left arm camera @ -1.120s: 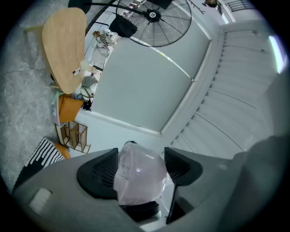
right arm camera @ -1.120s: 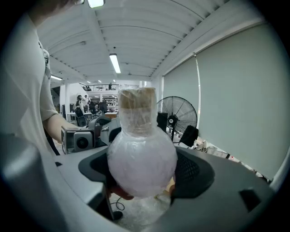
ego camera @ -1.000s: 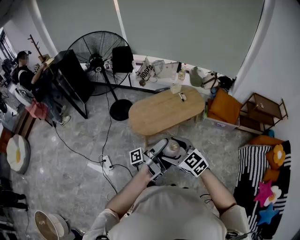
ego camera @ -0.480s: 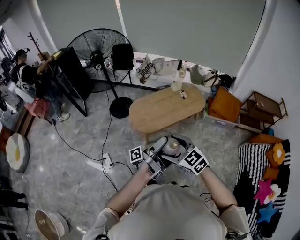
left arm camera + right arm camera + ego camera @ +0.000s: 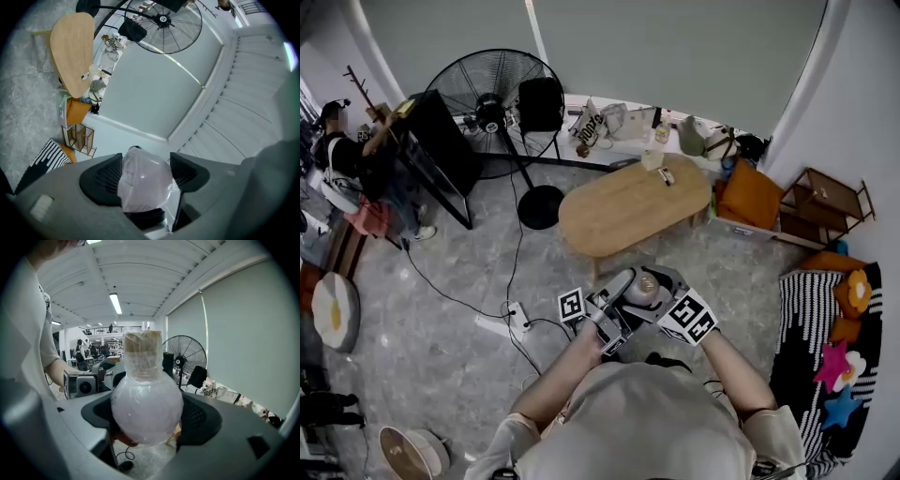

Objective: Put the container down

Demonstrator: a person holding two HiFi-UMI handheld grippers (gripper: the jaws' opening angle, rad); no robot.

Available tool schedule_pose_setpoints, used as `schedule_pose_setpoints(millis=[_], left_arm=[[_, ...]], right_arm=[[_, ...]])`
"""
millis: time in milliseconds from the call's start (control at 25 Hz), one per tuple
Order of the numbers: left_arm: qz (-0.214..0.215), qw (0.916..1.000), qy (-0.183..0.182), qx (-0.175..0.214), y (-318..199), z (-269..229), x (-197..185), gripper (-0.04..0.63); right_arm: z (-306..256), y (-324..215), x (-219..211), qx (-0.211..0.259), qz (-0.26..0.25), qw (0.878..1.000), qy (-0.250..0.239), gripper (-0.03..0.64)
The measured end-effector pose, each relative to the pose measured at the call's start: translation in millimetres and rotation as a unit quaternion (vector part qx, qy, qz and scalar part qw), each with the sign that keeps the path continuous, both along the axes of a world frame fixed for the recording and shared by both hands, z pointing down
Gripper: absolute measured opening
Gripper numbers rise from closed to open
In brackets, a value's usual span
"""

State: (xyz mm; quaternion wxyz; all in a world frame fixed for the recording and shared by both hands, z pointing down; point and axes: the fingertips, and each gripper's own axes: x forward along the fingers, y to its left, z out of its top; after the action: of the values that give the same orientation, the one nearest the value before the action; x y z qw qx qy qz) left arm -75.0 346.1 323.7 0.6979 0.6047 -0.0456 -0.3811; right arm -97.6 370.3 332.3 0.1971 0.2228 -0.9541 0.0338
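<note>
The container [image 5: 639, 289] is a round, plastic-wrapped flask with a cork-coloured neck. It is held in the air in front of my chest, over the stone floor just short of the oval wooden table [image 5: 623, 208]. My left gripper [image 5: 622, 292] reaches it from the left and my right gripper [image 5: 658, 292] from the right. In the left gripper view the wrapped container [image 5: 143, 180] fills the gap of the left gripper [image 5: 144, 174], pressed by both pads. In the right gripper view the container's bulb [image 5: 146, 411] sits between the pads of the right gripper [image 5: 147, 417], neck pointing away.
A standing fan [image 5: 492, 105] and a black panel [image 5: 441, 155] stand at the back left. A power strip [image 5: 502, 323] with cables lies on the floor to my left. A wooden shelf [image 5: 830, 211], orange cushions [image 5: 752, 202] and a striped rug [image 5: 820, 328] are at the right. A person [image 5: 337, 155] stands far left.
Both grippers stay together on the container in the same place. The head view has shifted a little, so the room sits slightly higher in the picture.
</note>
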Motion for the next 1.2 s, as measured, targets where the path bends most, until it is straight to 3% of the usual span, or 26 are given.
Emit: schedule_pose_setpoints(millis=[680,1200], left_arm=[[0.022,0.9996,-0.011,-0.015,-11,15,-8,0.316],[-0.023,0.9991,-0.023,-0.026,-105,26,28,0.315]], right_arm=[[15,-12,-10,-0.017,0.021,1.0,-0.003,0.393],[24,-103,28,-0.028,-0.03,0.999,-0.01,0.393]])
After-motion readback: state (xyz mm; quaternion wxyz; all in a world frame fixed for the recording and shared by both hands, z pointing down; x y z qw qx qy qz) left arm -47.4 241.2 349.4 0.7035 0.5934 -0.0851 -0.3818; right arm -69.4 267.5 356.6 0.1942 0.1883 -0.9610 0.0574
